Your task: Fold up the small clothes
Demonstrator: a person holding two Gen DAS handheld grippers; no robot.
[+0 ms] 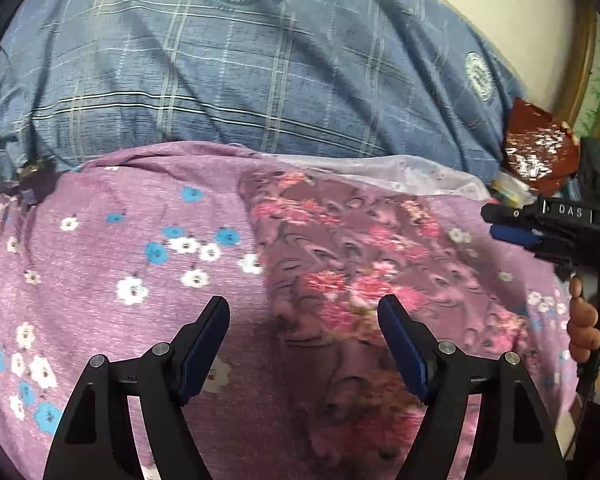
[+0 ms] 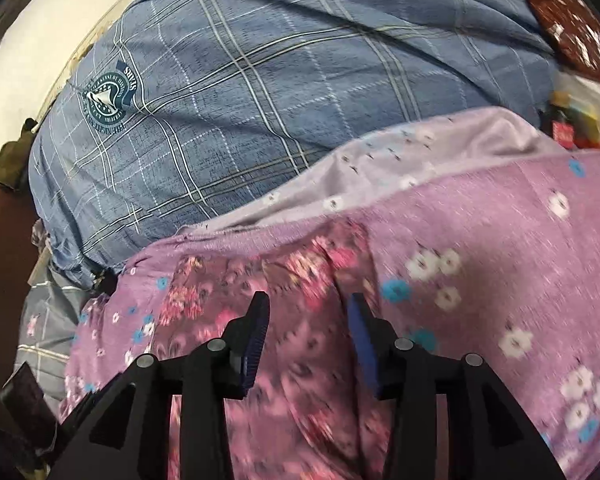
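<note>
A small garment [image 1: 340, 264] in dusky pink with a red and pink flower print lies on a purple flowered sheet [image 1: 120, 240]. My left gripper [image 1: 304, 304] hovers over the garment's left edge, open wide, nothing between its pads. In the right wrist view the same garment [image 2: 300, 360] spreads under my right gripper [image 2: 309, 299], whose jaws stand apart above the cloth without pressing on it. The right gripper [image 1: 500, 224] also shows at the right edge of the left wrist view, held by a person's hand [image 1: 584, 320].
Blue plaid bedding [image 1: 240, 72] with round crests bulges behind the purple sheet [image 2: 500, 240] and also fills the top of the right wrist view [image 2: 280, 80]. A red shiny packet [image 1: 536, 148] and small clutter lie at the far right. A pale wall is beyond.
</note>
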